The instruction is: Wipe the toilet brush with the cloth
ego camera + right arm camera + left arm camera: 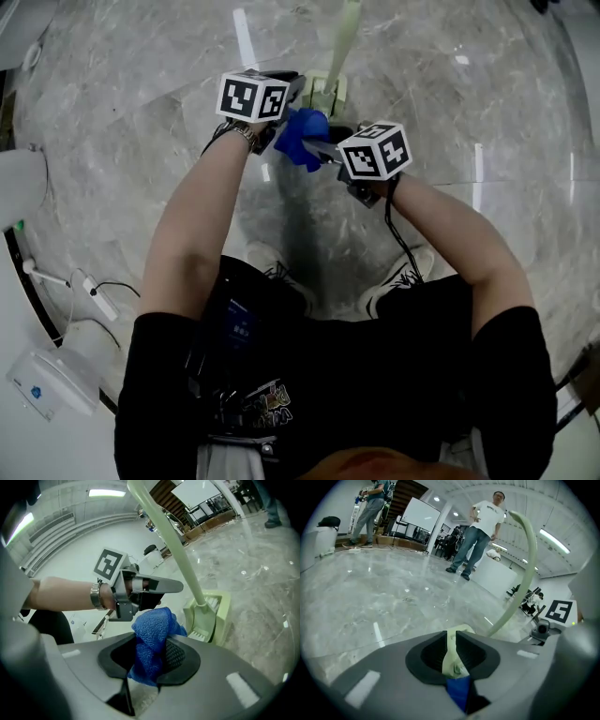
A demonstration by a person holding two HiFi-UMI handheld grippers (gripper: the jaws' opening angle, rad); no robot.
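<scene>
Head view and both gripper views, one moment. A person stands on a grey marble floor (141, 94) with a hand-held gripper in each hand.

The toilet brush, a long pale green plastic handle (180, 559), stands upright in its square pale green plastic holder (213, 616). The holder rests on the floor ahead of the person's shoes (398, 281).

The right hand-held gripper (149, 641) is clenched on a crumpled blue microfibre cloth (154, 623). The cloth bulges up out of the jaws. It sits just beside the holder's near wall and low against the handle's base. Contact with either is not resolvable.

The left hand-held gripper (451, 637) is released. Its jaws stand a narrow slot apart, and the holder's pale green and a scrap of the cloth show through that slot. It hangs directly above the cloth, with its tip close to the handle. The wrist behind it wears a metal wristwatch (96, 596).

In the left gripper view a bystander in a white shirt and jeans (485, 531) stands well apart on the floor.
</scene>
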